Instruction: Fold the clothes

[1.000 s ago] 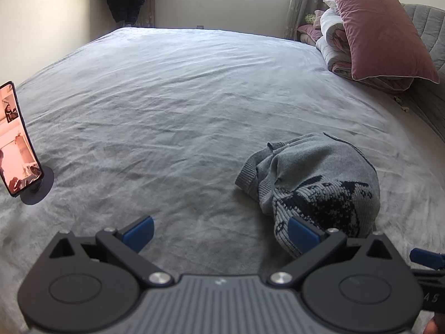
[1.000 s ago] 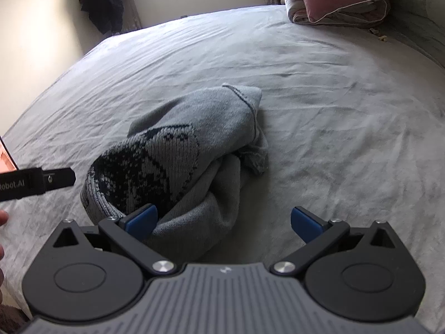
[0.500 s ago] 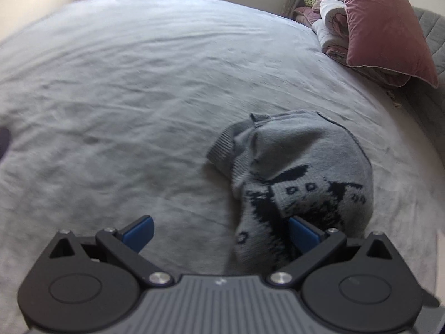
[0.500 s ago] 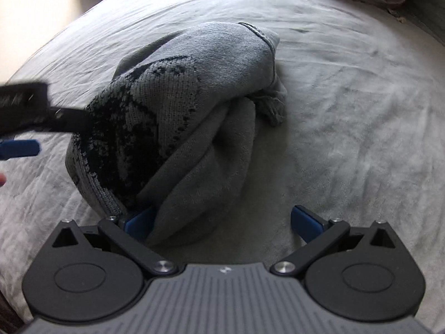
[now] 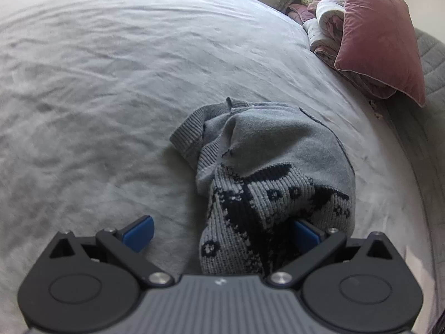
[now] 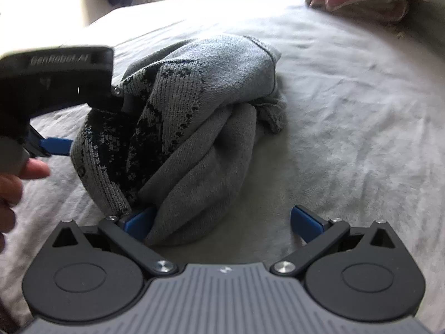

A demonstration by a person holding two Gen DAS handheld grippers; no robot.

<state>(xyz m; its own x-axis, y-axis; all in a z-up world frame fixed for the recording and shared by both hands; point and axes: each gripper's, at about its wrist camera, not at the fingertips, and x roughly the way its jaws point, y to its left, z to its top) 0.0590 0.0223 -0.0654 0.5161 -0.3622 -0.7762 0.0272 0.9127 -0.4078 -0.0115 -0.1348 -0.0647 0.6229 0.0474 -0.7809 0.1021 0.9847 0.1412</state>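
One grey sweater (image 5: 275, 167) with a dark knitted pattern lies bunched on the bed (image 5: 97, 97), nearer the side where a pink pillow (image 5: 381, 36) leans. Both claws are spread wide over its near end: the left claw (image 5: 222, 229) straddles the patterned hem, and the right claw (image 6: 222, 221) straddles the plain grey folds.
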